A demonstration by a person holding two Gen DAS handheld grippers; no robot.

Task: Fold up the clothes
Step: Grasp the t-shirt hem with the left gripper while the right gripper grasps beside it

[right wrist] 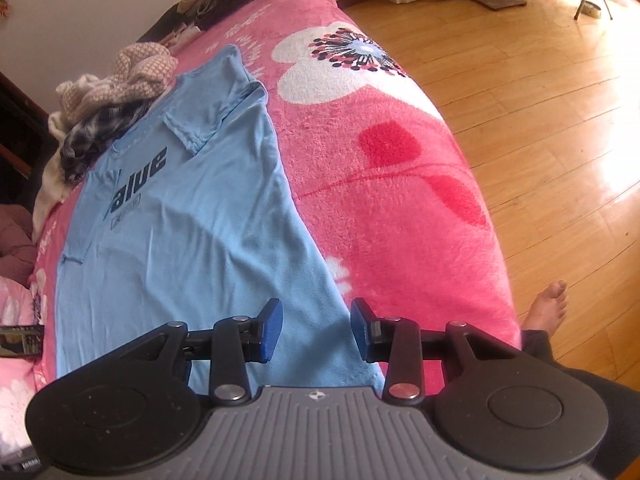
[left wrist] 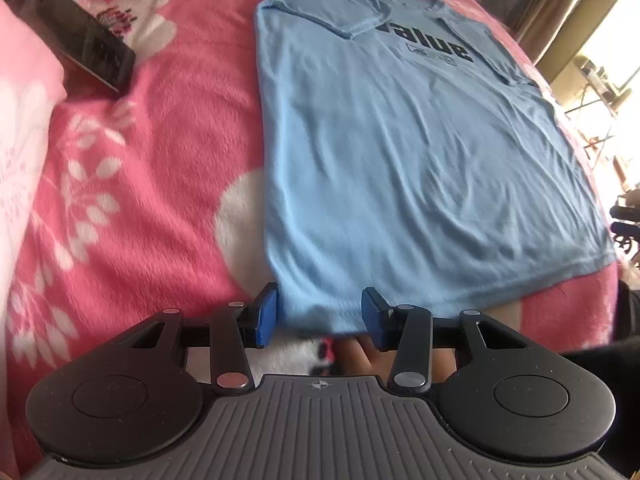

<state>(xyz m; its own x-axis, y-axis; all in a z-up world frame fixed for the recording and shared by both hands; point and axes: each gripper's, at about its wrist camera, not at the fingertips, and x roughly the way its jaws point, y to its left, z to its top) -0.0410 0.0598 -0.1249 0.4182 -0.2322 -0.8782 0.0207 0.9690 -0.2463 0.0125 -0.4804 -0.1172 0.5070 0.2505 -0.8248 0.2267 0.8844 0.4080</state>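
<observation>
Blue-padded fingers of the left gripper (left wrist: 319,317) stand apart, released, with the near hem of the light blue cotton T-shirt (left wrist: 400,152) lying between and just beyond them. The right gripper (right wrist: 317,330) is likewise released, its fingers spread over the hem near the shirt's right corner; neither gripper holds cloth.

The T-shirt lies flat, chest print up, on the pink floral fleece blanket (left wrist: 132,184) covering the bed. Both short sleeves are already turned inward over the chest, partly covering the dark lettering. This layout probably leaves a narrow panel ready for a lengthwise fold from hem toward collar.

Pose: both grippers are held low at the near edge of the bed, pointing forward along the shirt toward the collar, one at each hem corner. The left gripper sits at the left corner, the right gripper at the right. The spacing suits a simultaneous two-corner pinch.

A black rectangular box (left wrist: 72,36) lies on the blanket, well apart to the far left. A heap of unfolded clothes (right wrist: 112,96) lies at the far end, touching the collar area.
</observation>
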